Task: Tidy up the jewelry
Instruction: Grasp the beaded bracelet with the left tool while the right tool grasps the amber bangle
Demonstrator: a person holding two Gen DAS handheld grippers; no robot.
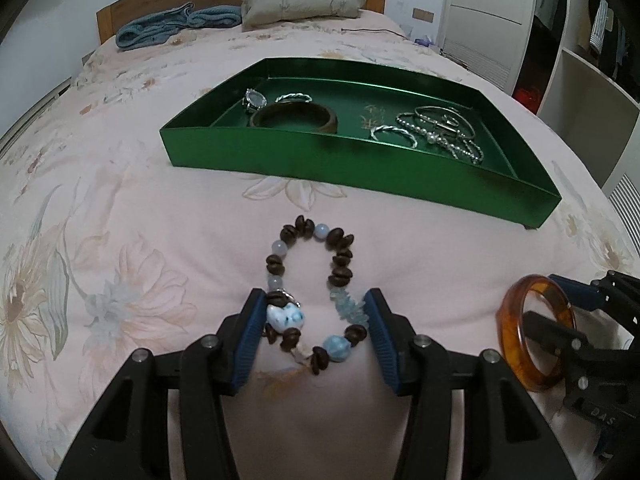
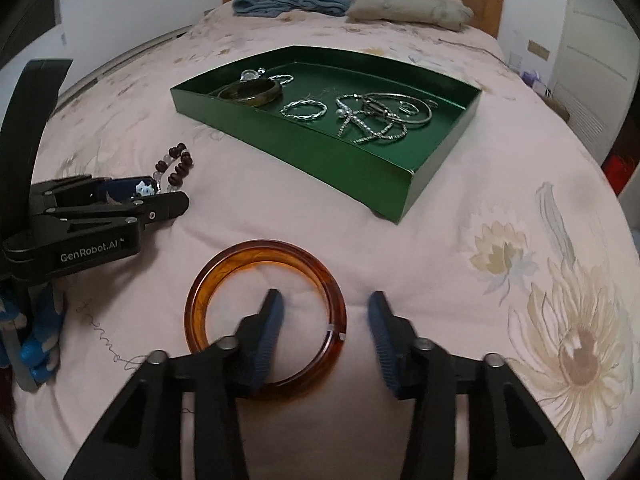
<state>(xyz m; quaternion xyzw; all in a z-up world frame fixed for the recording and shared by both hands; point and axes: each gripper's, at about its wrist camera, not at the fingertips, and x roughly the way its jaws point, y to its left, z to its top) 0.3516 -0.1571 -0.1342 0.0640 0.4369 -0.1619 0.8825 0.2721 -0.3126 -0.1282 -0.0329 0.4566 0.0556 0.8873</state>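
A brown and pale-blue beaded bracelet [image 1: 312, 280] lies on the pink bedspread. My left gripper [image 1: 316, 304] is open with its blue pads on either side of the bracelet's near end. An amber bangle [image 2: 266, 320] lies flat on the bed. My right gripper [image 2: 325, 304] is open; its left finger is inside the bangle and its right finger outside, straddling the right rim. A green tray [image 1: 360, 168] beyond holds a watch, a brown wooden bangle [image 1: 294, 117] and several silver bracelets [image 1: 436, 130]. The tray also shows in the right wrist view [image 2: 360, 168].
The bed is covered by a pink floral quilt [image 1: 120, 240]. A blue garment [image 1: 176, 24] and a beige fur-trimmed coat [image 1: 300, 0] lie by the wooden headboard. White wardrobe shelves [image 1: 580, 80] stand at the right.
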